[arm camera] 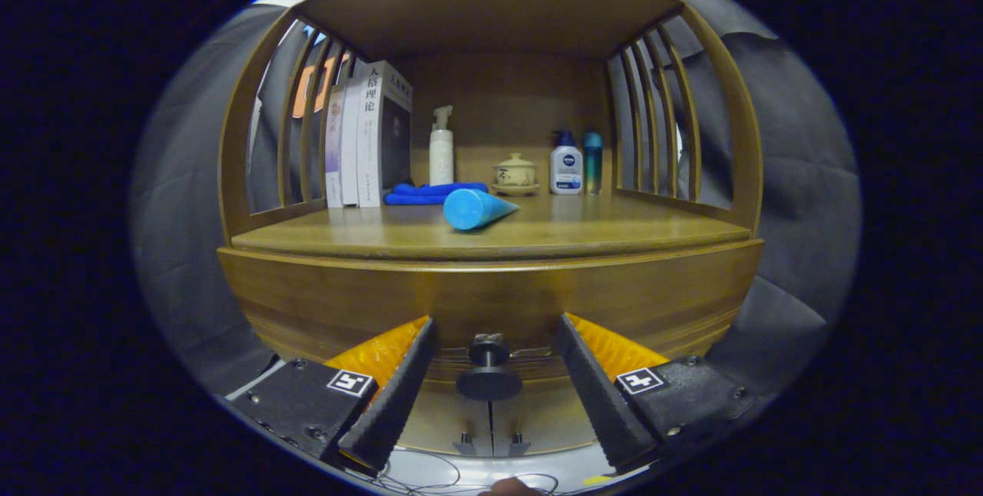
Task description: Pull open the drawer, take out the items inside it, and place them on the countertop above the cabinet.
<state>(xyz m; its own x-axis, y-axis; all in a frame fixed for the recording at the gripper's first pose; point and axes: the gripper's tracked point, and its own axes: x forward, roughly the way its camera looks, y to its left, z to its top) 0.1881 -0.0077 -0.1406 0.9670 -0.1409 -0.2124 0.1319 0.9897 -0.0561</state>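
Note:
A wooden cabinet faces me, its drawer front [491, 304] closed below the countertop [614, 231]. A dark round knob [488, 373] sticks out of the drawer front. My gripper [491, 327] is open, one finger on each side of the knob, with clear gaps between the pads and the knob. The fingertips [421, 331] almost reach the drawer front. Whatever lies inside the drawer is hidden. A blue tube [476, 208] lies on its side on the countertop, near the front middle.
At the back of the countertop stand several books [369, 139], a white pump bottle [441, 150], a folded blue cloth [426, 193], a small lidded ceramic cup [514, 172], a white lotion bottle [566, 166] and a teal bottle [593, 158]. Slatted wooden sides [660, 120] and a roof enclose the shelf.

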